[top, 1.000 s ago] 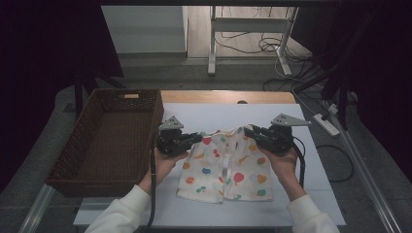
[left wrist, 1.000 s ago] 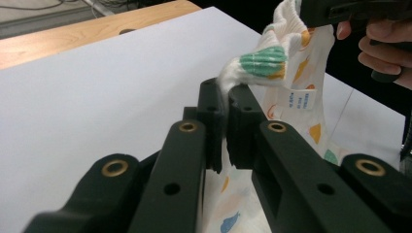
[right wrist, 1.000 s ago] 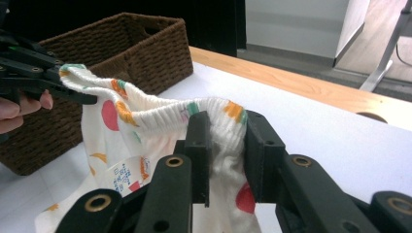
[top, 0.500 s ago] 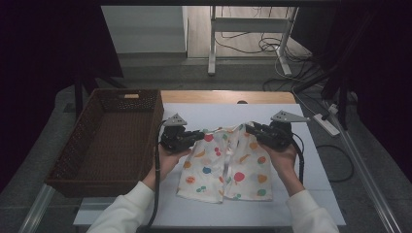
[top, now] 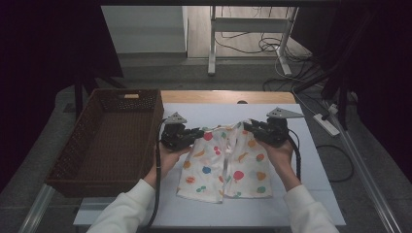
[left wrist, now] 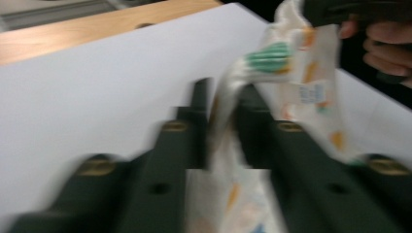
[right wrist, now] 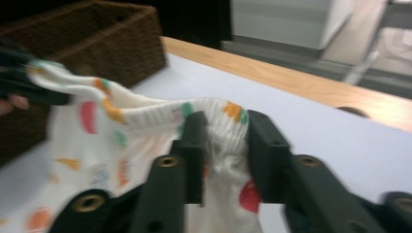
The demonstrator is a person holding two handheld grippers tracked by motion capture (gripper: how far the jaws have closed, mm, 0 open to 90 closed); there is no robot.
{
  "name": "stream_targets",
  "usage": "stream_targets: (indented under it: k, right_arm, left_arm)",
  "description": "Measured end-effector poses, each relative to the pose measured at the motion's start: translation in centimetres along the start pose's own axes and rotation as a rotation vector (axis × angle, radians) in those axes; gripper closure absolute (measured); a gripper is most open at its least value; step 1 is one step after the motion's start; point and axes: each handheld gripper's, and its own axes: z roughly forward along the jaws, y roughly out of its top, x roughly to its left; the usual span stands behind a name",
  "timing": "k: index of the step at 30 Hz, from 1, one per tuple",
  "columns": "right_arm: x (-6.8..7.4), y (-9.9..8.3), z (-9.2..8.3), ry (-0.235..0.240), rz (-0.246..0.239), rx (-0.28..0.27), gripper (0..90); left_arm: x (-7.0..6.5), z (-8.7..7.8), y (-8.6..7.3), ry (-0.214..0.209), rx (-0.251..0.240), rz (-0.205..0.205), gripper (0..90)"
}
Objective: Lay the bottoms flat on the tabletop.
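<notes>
- The small spotted garment (top: 224,162) lies flat on the white table cover (top: 320,194), its near hem toward the person and its ribbed far edge lifted between the two grippers.
- Both forearms come in from the near edge, wrists level, each hand wrapped around its tool at the garment's far corners.
- The left gripper (top: 190,136) sits at the far left corner. Its jaws have just been opening, and the cloth (left wrist: 228,145) hangs in the gap between them, apparently loose.
- The right gripper (top: 256,129) sits at the far right corner. Its jaws have likewise just been opening, with the ribbed band (right wrist: 221,128) bunched between them.
- The step looks like letting go after spreading the garment. Next, both tools should draw clear without dragging the cloth.
- The wicker basket (top: 104,141) stands to the left, beside the cover.
</notes>
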Motion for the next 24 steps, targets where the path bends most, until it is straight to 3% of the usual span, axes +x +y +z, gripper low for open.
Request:
stream_targets:
  k: [1,3,6,9,14,24]
  right_arm:
    - [0.0,-0.1,0.4,-0.049,-0.031,0.008,45.7]
    - [-0.3,-0.3,0.9,-0.103,-0.032,0.032,39.2]
    - [-0.9,-0.6,0.8,-0.094,0.011,0.041,36.6]
    - [-1.1,-0.6,0.4,-0.08,0.033,0.036,36.2]
    - [-0.9,-0.9,0.2,-0.07,0.034,0.052,36.5]
    - [-1.0,-1.7,0.7,-0.047,0.03,0.118,36.6]
  left_arm:
    - [0.1,0.1,0.0,0.011,0.006,-0.015,44.6]
    - [0.3,0.0,-0.2,-0.002,0.003,-0.03,39.1]
    - [0.3,-0.1,-0.2,-0.019,0.005,-0.029,34.6]
    - [0.3,-0.1,-0.3,-0.009,0.02,-0.023,31.4]
    - [0.3,-0.2,-0.5,-0.012,0.035,-0.023,30.3]
    - [-0.3,-0.8,-0.9,-0.083,0.056,0.01,32.7]
